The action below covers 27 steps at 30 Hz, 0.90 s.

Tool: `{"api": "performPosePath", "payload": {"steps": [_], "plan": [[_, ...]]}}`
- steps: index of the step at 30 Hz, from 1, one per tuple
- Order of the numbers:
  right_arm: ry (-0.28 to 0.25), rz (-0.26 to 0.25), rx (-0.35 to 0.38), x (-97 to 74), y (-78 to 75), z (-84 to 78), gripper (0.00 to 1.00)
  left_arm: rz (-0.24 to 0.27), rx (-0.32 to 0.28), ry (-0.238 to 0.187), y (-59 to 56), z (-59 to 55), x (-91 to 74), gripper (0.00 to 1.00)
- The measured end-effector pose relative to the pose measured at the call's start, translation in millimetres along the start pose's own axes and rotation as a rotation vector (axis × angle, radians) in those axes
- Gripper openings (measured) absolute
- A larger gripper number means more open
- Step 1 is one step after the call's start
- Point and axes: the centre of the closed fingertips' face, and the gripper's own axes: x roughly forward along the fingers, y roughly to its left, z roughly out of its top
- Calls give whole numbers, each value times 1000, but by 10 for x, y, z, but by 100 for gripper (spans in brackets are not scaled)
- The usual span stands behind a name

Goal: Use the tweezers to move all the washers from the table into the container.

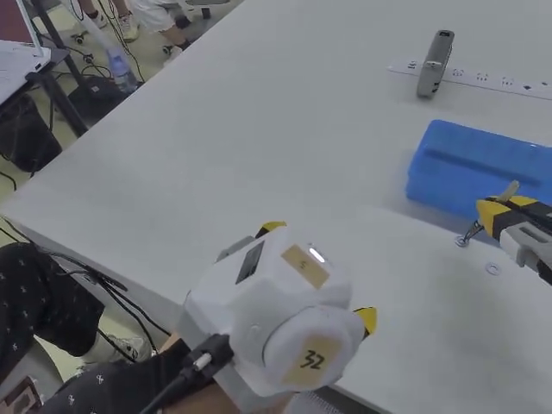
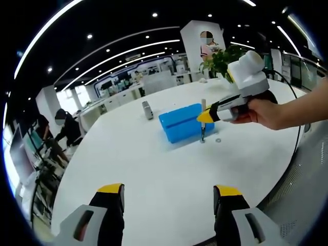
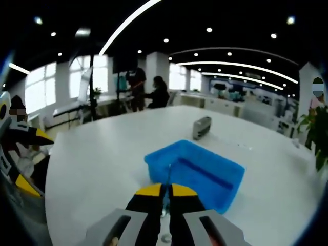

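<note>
A: Container first?

B: Blue container (image 1: 483,168), rectangular, open-topped, at 2 o'clock in the head view. The right gripper view looks in over its near wall: blue floor with one dark groove. Too small to tell whether any washers lie inside.

A: Tweezers?

B: The tweezers (image 1: 470,229) are clamped in the right gripper (image 1: 504,214), its yellow-tipped jaws drawn together on them. The tips point down to the table (image 1: 216,155) just beside the container's near wall. I cannot tell whether they hold anything.

A: Washers on the surface?

B: One washer (image 1: 492,269), a small ring flat on the table at 5 o'clock from the tweezer tips, near them and apart from the container. The left gripper view shows it the same way.

A: Left claw?

B: The left gripper (image 2: 169,192) has its jaws wide apart with nothing between them, above bare tabletop. In the head view it sits at 6 o'clock, well apart from the container.

A: Rest of the surface?

B: White, matte, large. At 1 o'clock a white power strip (image 1: 483,79) with a grey device (image 1: 434,62) lying across it.

A: The room?

B: Open office. Ceiling spotlights and long curved light strips. A potted plant (image 2: 225,59) beyond the table's far edge. People at desks (image 3: 148,92) further back. A water bottle (image 1: 121,71) stands on the floor at 11 o'clock in the head view, among cables.
</note>
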Motion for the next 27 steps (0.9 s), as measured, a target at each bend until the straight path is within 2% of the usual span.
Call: {"api": "performPosePath", "payload": {"steps": [2, 8, 14, 20, 27], "plan": [[27, 8, 7, 9, -5, 14, 0, 0, 1, 0, -1, 0, -1, 72], [48, 17, -1, 13, 3, 5, 0, 1, 0, 1, 3, 0, 0, 72], [13, 39, 63, -80, 34, 140, 0, 3, 2, 3, 5, -2, 1, 72], [-10, 32, 120, -182, -24, 307, 0, 1, 3, 1, 0, 1, -1, 72], [-45, 42, 129, -192, -50, 497, 0, -1, 0, 0, 1, 1, -1, 72]]}}
